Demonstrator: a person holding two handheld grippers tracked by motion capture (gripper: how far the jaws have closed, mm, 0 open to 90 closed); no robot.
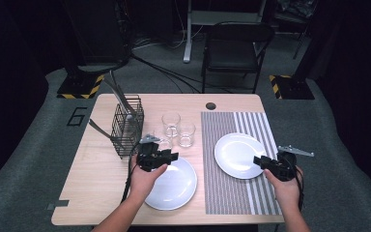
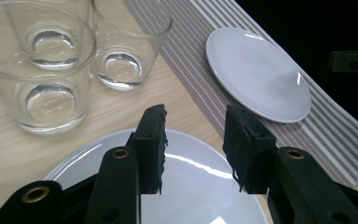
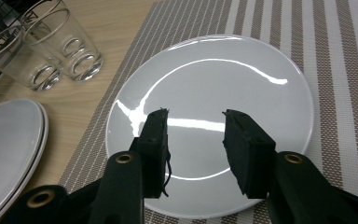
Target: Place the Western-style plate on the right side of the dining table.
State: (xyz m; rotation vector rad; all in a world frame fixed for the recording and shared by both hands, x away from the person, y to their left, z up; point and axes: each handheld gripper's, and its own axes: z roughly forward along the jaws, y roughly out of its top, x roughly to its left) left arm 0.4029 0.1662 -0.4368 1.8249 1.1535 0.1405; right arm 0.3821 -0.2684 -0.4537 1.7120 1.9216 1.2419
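The work in hand looks like laying the desk point(image 1: 101, 203) for a meal: one white plate point(image 1: 239, 154) already lies on the striped placemat point(image 1: 258, 125), and a stack of plates point(image 1: 174, 186) waits on the bare wood, well apart from the placemat's left edge. The left gripper point(image 1: 166, 157) hovers over the far rim of this stack with its jaws half open and nothing between them; in the left gripper view the pads stand above the plate surface, not touching it. The right gripper point(image 1: 260, 162) hangs over the near right part of the plate on the placemat, also with jaws moderately apart and empty. To take the top plate well, I think the left jaws should come down at the rim, one pad under the edge and one above, and lift only the upper plate; the glazed surface is probably slippery, so the grip must be firm. Three clear glasses point(image 1: 178, 130) stand just beyond the stack, very near the left gripper, and could be knocked. A black wire cutlery basket point(image 1: 128, 128) with utensils stands left of the glasses.
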